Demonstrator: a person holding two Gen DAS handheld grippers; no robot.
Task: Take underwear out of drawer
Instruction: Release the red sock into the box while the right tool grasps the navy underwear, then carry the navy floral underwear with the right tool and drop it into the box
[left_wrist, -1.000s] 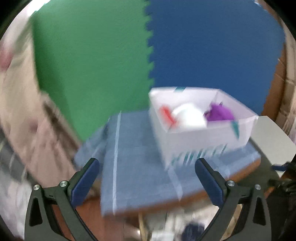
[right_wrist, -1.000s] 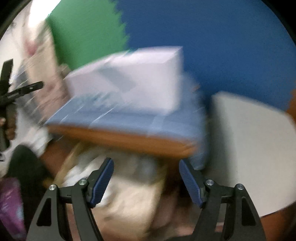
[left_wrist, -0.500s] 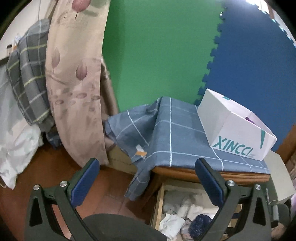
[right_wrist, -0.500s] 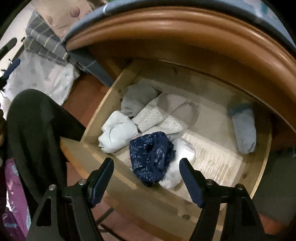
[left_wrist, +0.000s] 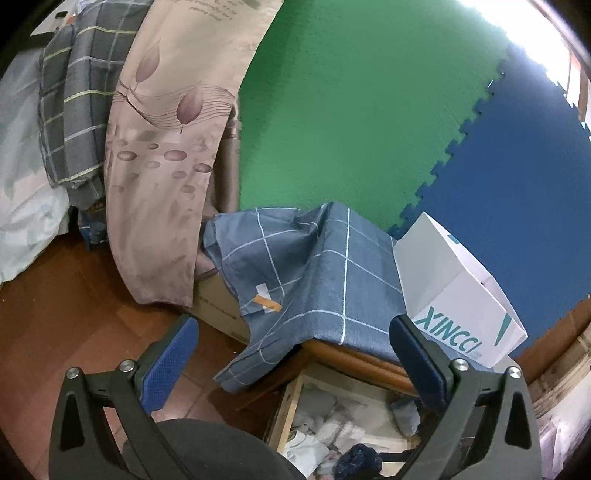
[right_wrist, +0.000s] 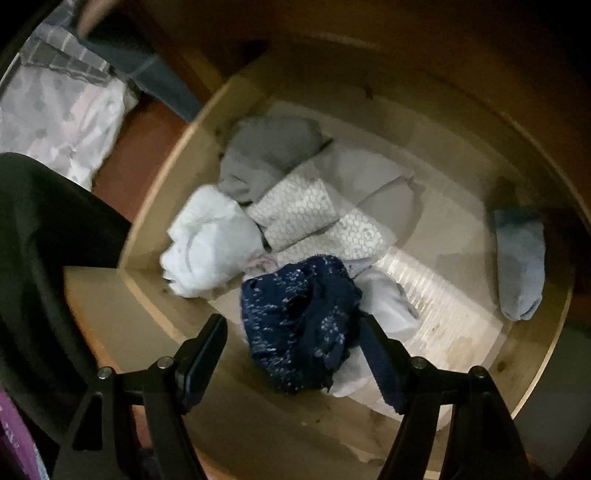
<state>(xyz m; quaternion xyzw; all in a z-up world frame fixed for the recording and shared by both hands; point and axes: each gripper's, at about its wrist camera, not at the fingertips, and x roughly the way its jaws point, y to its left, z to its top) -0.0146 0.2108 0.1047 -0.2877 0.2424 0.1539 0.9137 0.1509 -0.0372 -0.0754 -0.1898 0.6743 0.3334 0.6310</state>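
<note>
The open wooden drawer (right_wrist: 155, 306) fills the right wrist view, holding crumpled garments. Dark navy speckled underwear (right_wrist: 299, 325) lies near its front, on white cloth. My right gripper (right_wrist: 293, 347) points steeply down over it, open, its blue pads either side of the navy piece and apart from it. A white bundle (right_wrist: 210, 240), a grey and patterned piece (right_wrist: 306, 210) and a blue-grey sock (right_wrist: 521, 262) lie further in. In the left wrist view the drawer (left_wrist: 284, 417) shows at the bottom with the navy underwear (left_wrist: 358, 461). My left gripper (left_wrist: 291, 354) hangs open with nothing between its fingers.
A small table under a blue checked cloth (left_wrist: 325, 280) carries a white XINCCI box (left_wrist: 458, 295) above the drawer. Green and blue foam mats (left_wrist: 351, 110) back it. A beige curtain (left_wrist: 162, 147) and bedding hang left. A person's dark-clothed leg (right_wrist: 40, 266) is beside the drawer.
My right gripper has sunk from facing the table edge to pointing down into the drawer, close over the navy underwear. The left view rolled and swung left; box now at its right.
</note>
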